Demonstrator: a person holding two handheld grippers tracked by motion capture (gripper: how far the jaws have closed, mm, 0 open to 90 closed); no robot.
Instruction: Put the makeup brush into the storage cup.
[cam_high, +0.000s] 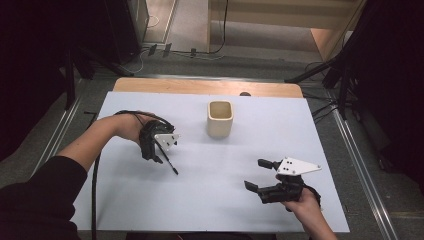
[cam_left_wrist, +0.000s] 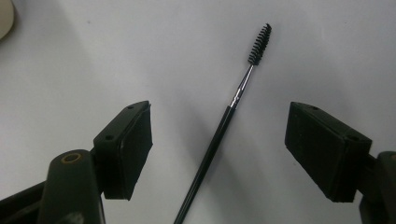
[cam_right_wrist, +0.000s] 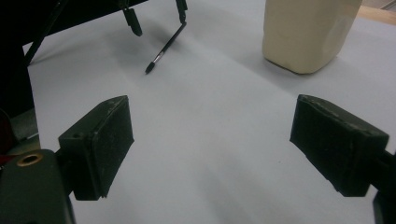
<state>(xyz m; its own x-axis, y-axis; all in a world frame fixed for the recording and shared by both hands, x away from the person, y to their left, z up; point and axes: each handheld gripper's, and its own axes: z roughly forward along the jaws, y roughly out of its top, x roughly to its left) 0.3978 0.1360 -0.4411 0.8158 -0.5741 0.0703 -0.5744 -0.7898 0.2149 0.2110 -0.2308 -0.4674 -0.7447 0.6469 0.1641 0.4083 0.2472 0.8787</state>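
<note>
Jaws spread wide on both grippers, and a thin black spoolie brush (cam_left_wrist: 219, 140) lies between the left pair, neither pad on it.

Left gripper (cam_high: 161, 150) sits over the brush on the pale blue tabletop (cam_high: 210, 200), bristle end pointing toward the table's middle. Off to the far side stands a cream square cup (cam_high: 220, 119), near but apart from the brush, nothing blocking the way. Right gripper (cam_high: 260, 175) rests low at the near right, well apart, holding nothing.
</note>
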